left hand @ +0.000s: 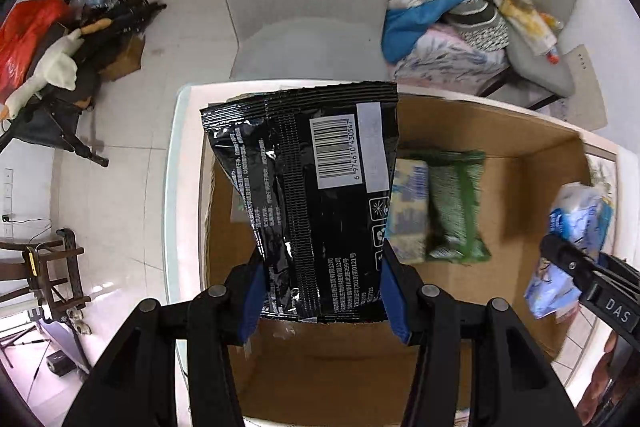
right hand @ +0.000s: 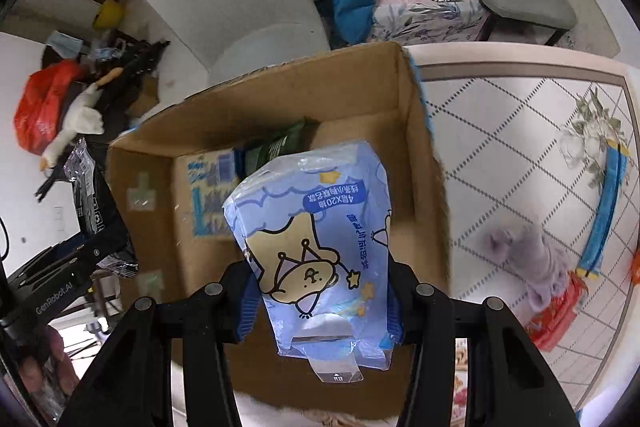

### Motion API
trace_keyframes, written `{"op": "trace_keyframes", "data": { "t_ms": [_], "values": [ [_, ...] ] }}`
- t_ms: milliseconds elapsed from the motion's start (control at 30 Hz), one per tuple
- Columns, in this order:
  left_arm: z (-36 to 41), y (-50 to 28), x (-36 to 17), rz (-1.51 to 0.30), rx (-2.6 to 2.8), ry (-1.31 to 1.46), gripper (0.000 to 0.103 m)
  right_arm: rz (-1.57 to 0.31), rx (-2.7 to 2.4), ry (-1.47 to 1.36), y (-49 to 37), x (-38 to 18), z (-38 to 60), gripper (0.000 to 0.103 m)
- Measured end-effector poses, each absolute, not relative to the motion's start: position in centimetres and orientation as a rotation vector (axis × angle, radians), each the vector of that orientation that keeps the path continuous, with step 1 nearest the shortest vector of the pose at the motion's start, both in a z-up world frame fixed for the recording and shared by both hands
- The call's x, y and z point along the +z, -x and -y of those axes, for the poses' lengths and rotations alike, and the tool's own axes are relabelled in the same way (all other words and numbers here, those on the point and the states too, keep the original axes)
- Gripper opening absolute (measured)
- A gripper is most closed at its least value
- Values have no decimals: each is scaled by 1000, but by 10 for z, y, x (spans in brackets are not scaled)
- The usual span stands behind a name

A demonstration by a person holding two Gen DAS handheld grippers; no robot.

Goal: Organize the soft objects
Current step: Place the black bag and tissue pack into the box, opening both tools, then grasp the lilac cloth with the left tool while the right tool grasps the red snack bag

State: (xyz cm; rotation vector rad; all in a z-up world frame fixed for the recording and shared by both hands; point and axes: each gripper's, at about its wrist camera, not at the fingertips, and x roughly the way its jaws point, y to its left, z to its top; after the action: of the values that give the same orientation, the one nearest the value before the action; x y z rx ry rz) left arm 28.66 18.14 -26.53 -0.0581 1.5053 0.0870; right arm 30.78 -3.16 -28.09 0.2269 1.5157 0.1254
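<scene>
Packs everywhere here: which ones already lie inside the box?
Two: the green pack and the pale blue-printed pack beside it, on the box floor. The black pack and blue cartoon pack hang in tools.

The crinkled black foil pouch at the centre of the left wrist view is glossy, its film catching white glare. The open brown cardboard box beneath it is matt, plain corrugated paper. In the right wrist view, the pale blue cartoon-printed tissue pack at centre wears a shiny, wrinkled plastic wrap. At right, the fuzzy lilac plush item looks soft-piled.
</scene>
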Motion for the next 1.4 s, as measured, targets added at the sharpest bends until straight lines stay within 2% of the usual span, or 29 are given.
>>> {"op": "trace_keyframes", "data": {
  "t_ms": [167, 233, 267, 333, 600, 667, 733, 800, 833, 1400],
  "values": [
    [-181, -308, -289, -1563, 66, 25, 50, -1521, 79, -157, -330, -300, 19, 53],
    [-181, -312, -292, -1578, 87, 15, 50, -1516, 65, -124, -336, -303, 16, 57],
    [-184, -313, -292, -1584, 98, 16, 51, -1519, 66, -112, -339, -304, 14, 61],
    [-187, -316, -293, -1595, 106, 46, 51, -1513, 60, -96, -344, -304, 10, 84],
    [-190, -314, -265, -1530, 88, 72, 81, -1484, 78, -95, -340, -289, 9, 88],
    [-191, -311, -260, -1516, 82, 77, 96, -1486, 82, -88, -334, -284, 10, 94],
    [-190, -303, -253, -1505, 81, 81, 99, -1485, 96, -86, -327, -277, 10, 96],
    [-190, -293, -247, -1490, 76, 95, 100, -1478, 102, -78, -318, -271, 10, 98],
    [-190, -287, -244, -1484, 73, 103, 101, -1472, 108, -73, -313, -267, 11, 103],
    [-173, -186, -189, -1350, 103, 116, 101, -1437, 167, 45, -211, -226, 10, 103]
  ]
}}
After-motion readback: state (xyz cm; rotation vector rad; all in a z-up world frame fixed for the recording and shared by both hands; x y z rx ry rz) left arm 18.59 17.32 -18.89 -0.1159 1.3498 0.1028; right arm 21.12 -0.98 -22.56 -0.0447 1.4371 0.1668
